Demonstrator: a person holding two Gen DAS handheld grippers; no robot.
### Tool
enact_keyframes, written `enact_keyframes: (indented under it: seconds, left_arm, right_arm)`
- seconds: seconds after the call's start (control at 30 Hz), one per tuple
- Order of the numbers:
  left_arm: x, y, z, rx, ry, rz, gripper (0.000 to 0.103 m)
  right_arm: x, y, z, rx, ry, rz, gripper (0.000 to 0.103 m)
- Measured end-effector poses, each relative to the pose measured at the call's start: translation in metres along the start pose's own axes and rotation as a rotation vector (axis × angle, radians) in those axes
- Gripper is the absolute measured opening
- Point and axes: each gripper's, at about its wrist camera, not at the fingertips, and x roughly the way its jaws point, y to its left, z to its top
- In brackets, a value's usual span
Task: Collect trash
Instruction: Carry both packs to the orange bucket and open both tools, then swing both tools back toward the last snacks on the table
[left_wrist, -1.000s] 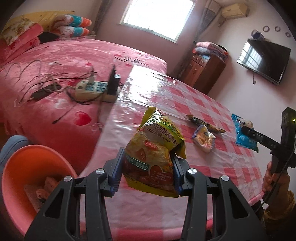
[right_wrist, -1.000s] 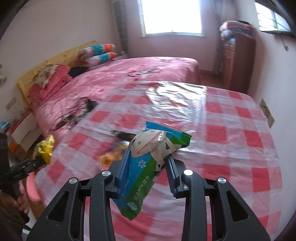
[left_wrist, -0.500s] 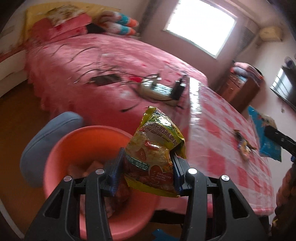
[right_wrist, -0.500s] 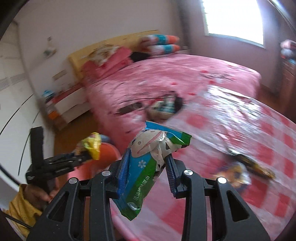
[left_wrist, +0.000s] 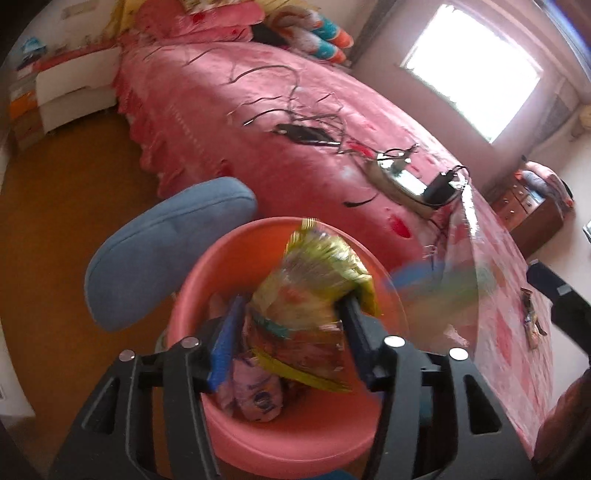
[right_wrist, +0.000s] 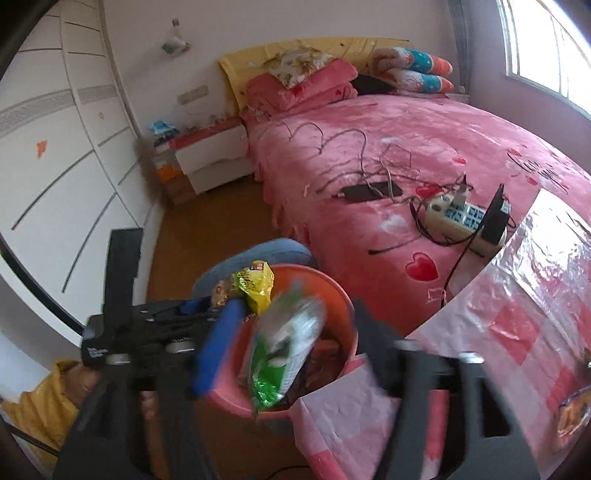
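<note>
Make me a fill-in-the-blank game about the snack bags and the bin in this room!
1. Both grippers hang over a round ____-coloured basin.
2. The left gripper has a ____ chip bag between its fingers.
3. The green and white wrapper is between the fingers of the ____ gripper.
4. The white power strip lies on the pink ____.

Missing words: orange; yellow; right; bed

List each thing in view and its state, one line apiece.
Left gripper: jaws just opening, yellow bag loose between them, over the bin.
Right gripper: jaws just opening, green bag dropping free.
Bin: upright, holds wrappers.
Power strip: on the bed, plugs in.
</note>
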Motion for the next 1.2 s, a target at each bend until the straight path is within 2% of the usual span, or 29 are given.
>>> enact_keyframes:
  seconds: [0.1,0.23,0.3,0.4,0.63,0.83,0.9,1.0,1.13,1.2]
  left_arm:
    - [-0.001,0.003,0.003,0.001,-0.024,0.022,0.072]
    - [-0.005,-0.001,0.004,0.008,-0.06,0.02,0.073]
    - [-0.007,-0.005,0.003,0.016,-0.084,0.018,0.077]
    - [-0.013,-0.013,0.0,0.025,-0.163,0.005,0.082]
    - [-0.025,-0.038,-0.004,0.068,-0.272,-0.06,0.084]
    - [-0.032,-0.066,-0.004,0.098,-0.276,-0.121,0.084]
    - [-0.037,-0.08,-0.006,0.142,-0.29,-0.13,0.084]
    - [-0.045,-0.102,-0.01,0.219,-0.309,-0.12,0.084]
    - [-0.051,-0.129,-0.015,0.307,-0.288,-0.075,0.084]
    - [-0.053,-0.138,-0.016,0.331,-0.271,-0.098,0.084]
  right_arm:
    - [-0.007,-0.01,-0.006,0.045,-0.007,-0.018,0.082]
    - [-0.024,-0.026,-0.014,0.097,-0.047,-0.066,0.088]
    - [-0.031,-0.032,-0.018,0.11,-0.064,-0.089,0.088]
    - [-0.042,-0.038,-0.026,0.109,-0.094,-0.122,0.088]
    - [-0.072,-0.057,-0.048,0.106,-0.205,-0.2,0.088]
    - [-0.103,-0.071,-0.066,0.094,-0.348,-0.221,0.09]
    - [-0.112,-0.074,-0.071,0.079,-0.388,-0.236,0.096]
    - [-0.123,-0.078,-0.076,0.067,-0.418,-0.256,0.098]
    - [-0.138,-0.084,-0.084,0.065,-0.458,-0.282,0.098]
    - [-0.145,-0.086,-0.088,0.06,-0.48,-0.311,0.098]
